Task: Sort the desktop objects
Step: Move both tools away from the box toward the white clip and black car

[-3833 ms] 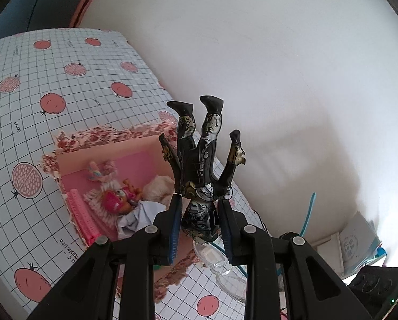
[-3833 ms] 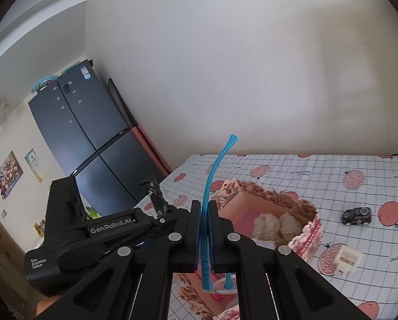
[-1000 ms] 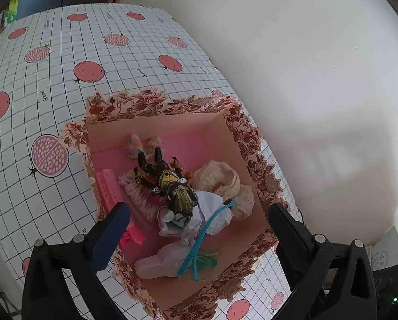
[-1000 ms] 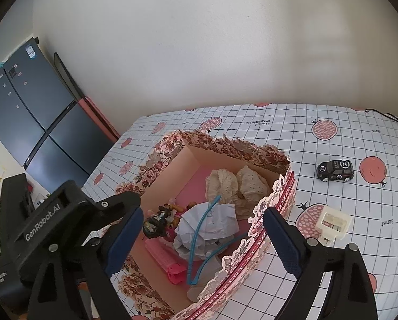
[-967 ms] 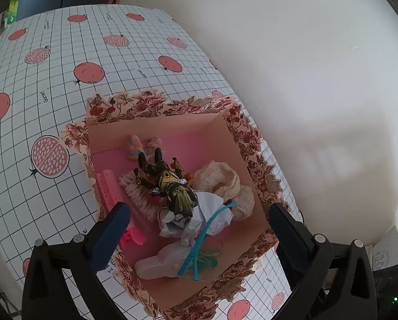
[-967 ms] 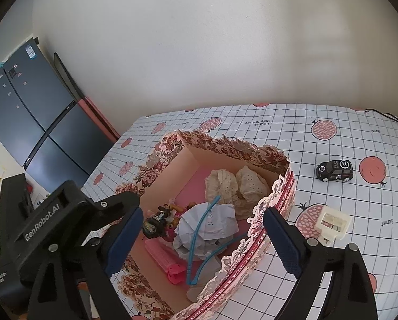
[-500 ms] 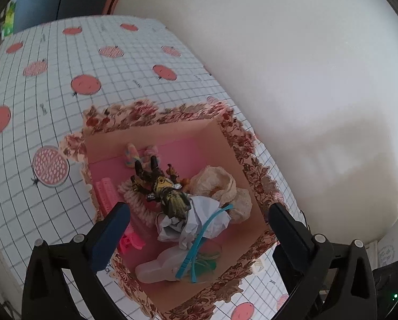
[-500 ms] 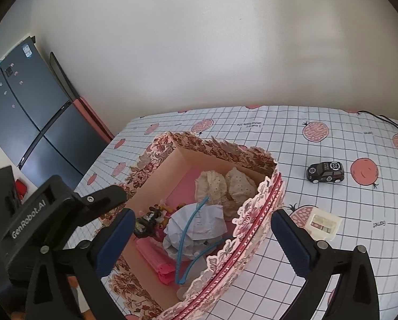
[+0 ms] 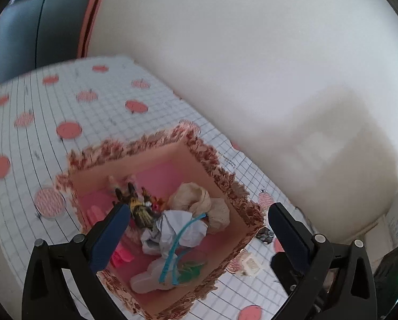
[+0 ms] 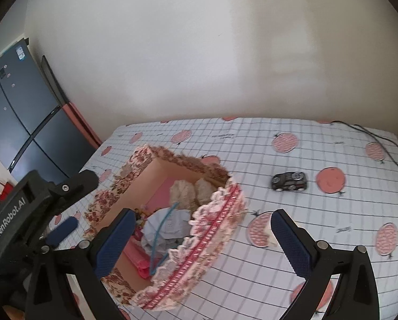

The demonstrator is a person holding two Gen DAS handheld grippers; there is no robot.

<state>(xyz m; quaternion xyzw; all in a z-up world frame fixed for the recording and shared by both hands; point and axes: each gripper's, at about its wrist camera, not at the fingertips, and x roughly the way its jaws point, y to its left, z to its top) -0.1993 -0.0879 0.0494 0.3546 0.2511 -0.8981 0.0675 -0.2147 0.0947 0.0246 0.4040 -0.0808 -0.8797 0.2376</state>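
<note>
Your checked tablecloth carries the floral box on its left side, heaped with toys and crumpled paper. Your left gripper and right gripper both hang above it, claws spread wide, pinching nothing. The toy car sits far right of the box.

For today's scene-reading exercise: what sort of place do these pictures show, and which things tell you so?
Probably a room in a home: a dark multi-door fridge stands by the wall, and a table under a fruit-print tablecloth holds a floral box and a toy car.
</note>
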